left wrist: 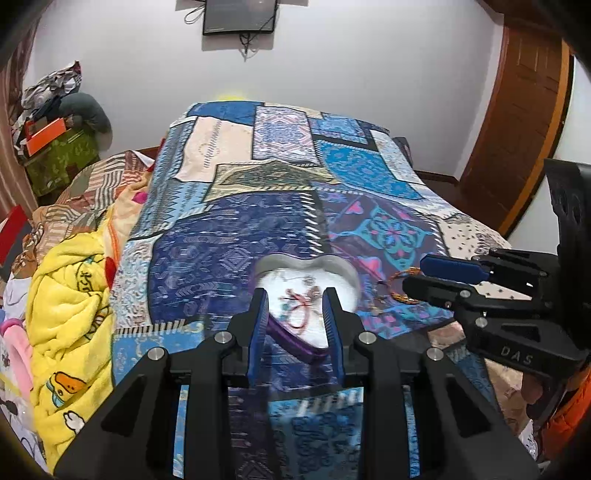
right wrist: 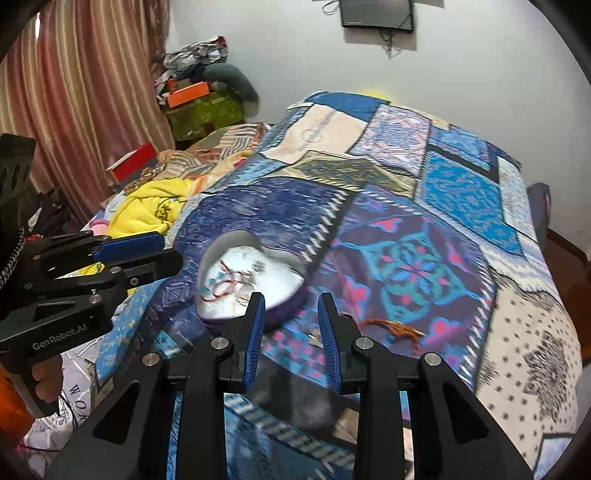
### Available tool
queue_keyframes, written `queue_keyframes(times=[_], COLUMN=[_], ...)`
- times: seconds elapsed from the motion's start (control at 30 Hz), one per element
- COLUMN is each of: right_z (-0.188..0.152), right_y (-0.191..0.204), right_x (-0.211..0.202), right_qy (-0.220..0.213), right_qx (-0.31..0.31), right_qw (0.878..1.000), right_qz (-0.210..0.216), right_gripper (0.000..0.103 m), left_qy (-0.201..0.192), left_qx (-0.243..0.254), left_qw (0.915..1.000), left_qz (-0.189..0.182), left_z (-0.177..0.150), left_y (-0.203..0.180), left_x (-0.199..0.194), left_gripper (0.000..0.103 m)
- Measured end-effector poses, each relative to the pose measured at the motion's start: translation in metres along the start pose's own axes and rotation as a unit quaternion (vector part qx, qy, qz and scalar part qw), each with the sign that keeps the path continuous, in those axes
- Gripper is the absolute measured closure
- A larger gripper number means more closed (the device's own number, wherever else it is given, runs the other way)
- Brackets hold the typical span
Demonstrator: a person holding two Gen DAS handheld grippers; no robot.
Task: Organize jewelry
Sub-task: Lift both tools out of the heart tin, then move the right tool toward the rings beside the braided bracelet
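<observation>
Home bedroom: quilted bed (left wrist: 280, 192), curtain (right wrist: 74, 92), wall-mounted TV (left wrist: 240, 16).

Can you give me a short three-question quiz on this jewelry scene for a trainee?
1. True or false: the heart-shaped box already holds some jewelry.
2. Which piece lies on the bedspread, outside the box? A) the orange tasselled bracelet B) a pearl necklace C) a wristwatch
3. In one word, how do the jaws of the left gripper and right gripper stand?

Key
1. True: red cord and small pieces lie on its white lining.
2. A
3. Open, with nothing between the fingers.
</observation>
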State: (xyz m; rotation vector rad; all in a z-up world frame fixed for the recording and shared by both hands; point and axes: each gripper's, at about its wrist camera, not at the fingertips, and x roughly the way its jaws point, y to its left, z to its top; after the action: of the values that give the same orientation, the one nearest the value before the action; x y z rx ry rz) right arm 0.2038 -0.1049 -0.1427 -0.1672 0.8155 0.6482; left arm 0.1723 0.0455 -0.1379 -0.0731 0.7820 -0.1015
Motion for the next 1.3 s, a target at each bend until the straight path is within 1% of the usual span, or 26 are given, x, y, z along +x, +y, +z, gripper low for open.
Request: queue_keyframes(times=[0.2, 0.4, 0.6, 0.67, 0.77, 0.9, 1.07, 1.13, 1.3], right_z=[-0.015, -0.039, -0.057, -0.06, -0.061, -0.06, -0.054, -0.051, -0.048], right_y=[-0.029, -0.061, -0.078, -0.081, -0.084, -0.084, -0.079, -0.076, -0.071], right_x=[-0.016, -0.02, -0.018, -0.018, -0.014, -0.007, 0.0, 0.004, 0.01], right_qy=[0.004, 0.031, 0.049, 0.049, 0.05, 0.052, 0.05, 0.05, 0.049], right_qx=[0.03, 0.06, 0.077, 0.081, 0.088, 0.093, 0.082, 0.073, 0.058], right_qw=[0.999, 0.996, 0.994, 0.994, 0.994, 0.994, 0.995, 0.996, 0.997], right_qz=[-0.028, -0.05, -0.057, -0.055, -0.046, -0.028, -0.01, -0.009, -0.007], right_gripper=[0.076, 0.076, 0.076, 0.076, 0.076, 0.076, 0.076, 0.076, 0.076], left_qy=[0.009, 0.028, 0.056, 0.067, 0.075, 0.084, 0.08, 0.078, 0.091], left_qx=[0.016, 0.03, 0.027, 0.026, 0.03, 0.028, 0.027, 0.027, 0.034], left_qw=[0.9996, 0.9979, 0.9945, 0.9935, 0.9931, 0.9934, 0.9951, 0.9953, 0.9945], left_qz=[-0.024, -0.051, -0.084, -0.089, -0.085, -0.072, -0.051, -0.049, -0.041], left_z=[-0.003, -0.009, -0.017, -0.019, -0.022, -0.021, -0.018, -0.018, -0.017], left_y=[-0.03, -0.06, -0.079, -0.083, -0.087, -0.086, -0.083, -0.082, -0.083], left_x=[0.003, 0.017, 0.04, 0.05, 0.062, 0.077, 0.091, 0.094, 0.108], left_gripper=[0.073, 0.073, 0.073, 0.073, 0.074, 0.079, 0.079, 0.079, 0.079])
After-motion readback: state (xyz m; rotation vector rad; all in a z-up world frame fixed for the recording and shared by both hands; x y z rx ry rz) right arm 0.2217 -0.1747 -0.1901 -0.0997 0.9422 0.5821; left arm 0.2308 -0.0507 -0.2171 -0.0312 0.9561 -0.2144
